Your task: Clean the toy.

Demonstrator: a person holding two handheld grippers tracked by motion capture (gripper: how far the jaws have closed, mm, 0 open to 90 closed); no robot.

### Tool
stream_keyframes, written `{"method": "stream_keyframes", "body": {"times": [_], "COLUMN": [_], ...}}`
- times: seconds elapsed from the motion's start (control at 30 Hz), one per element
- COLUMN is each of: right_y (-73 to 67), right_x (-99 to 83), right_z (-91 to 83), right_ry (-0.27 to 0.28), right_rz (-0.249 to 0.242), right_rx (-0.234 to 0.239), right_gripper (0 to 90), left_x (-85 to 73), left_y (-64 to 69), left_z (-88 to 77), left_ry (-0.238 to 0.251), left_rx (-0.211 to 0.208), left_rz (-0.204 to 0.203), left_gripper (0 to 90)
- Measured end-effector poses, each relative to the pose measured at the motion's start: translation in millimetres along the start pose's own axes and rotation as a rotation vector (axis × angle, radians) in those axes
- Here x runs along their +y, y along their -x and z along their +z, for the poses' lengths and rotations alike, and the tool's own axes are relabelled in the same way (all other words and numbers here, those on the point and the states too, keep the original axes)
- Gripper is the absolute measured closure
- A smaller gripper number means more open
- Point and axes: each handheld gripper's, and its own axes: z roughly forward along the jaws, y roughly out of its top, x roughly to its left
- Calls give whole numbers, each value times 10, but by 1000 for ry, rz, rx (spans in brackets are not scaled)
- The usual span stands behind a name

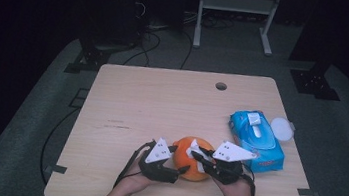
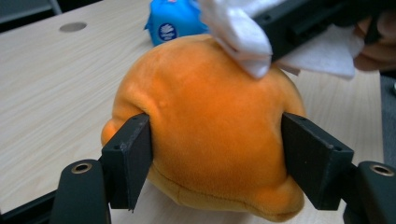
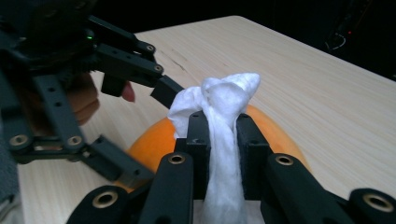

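An orange plush toy (image 1: 185, 149) (image 2: 215, 121) (image 3: 276, 136) lies near the table's front edge. My left gripper (image 1: 179, 166) (image 2: 215, 154) comes at it from the left and straddles it, both black pads (image 2: 133, 158) pressing into its sides. My right gripper (image 1: 196, 156) (image 3: 223, 135) reaches in from the right, shut on a bunched white wipe (image 1: 192, 147) (image 3: 219, 98) (image 2: 243, 42). The wipe rests against the top of the toy. In the right gripper view, the left gripper (image 3: 144, 135) spans the toy's far side.
A blue pack of wipes (image 1: 256, 138) (image 2: 175, 21) lies right of the toy, with a round white lid (image 1: 281, 127) beside it. The wooden table (image 1: 162, 101) has a cable hole (image 1: 221, 86) near its far edge. Dark stands and cables occupy the floor behind.
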Motion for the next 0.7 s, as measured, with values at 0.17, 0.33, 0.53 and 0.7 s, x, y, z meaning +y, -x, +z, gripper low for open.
{"method": "stream_keyframes", "body": {"times": [0.17, 0.33, 0.53, 0.7], "right_y": [222, 269, -33, 3], "right_x": [-112, -142, 28, 79], "right_z": [-14, -11, -18, -30], "right_ry": [-78, -85, -24, -44], "right_rz": [26, 74, -13, -53], "right_rx": [-52, -18, 67, 7], "right_gripper": [776, 776, 775, 776], "left_x": [-53, -100, 3, 24], "left_y": [-93, -154, 58, 119], "left_z": [2, 42, 31, 16], "left_ry": [19, 0, -20, -4], "left_rx": [-35, -64, -14, -15], "left_rz": [-86, -159, 20, 68], "left_gripper": [160, 163, 249, 260]}}
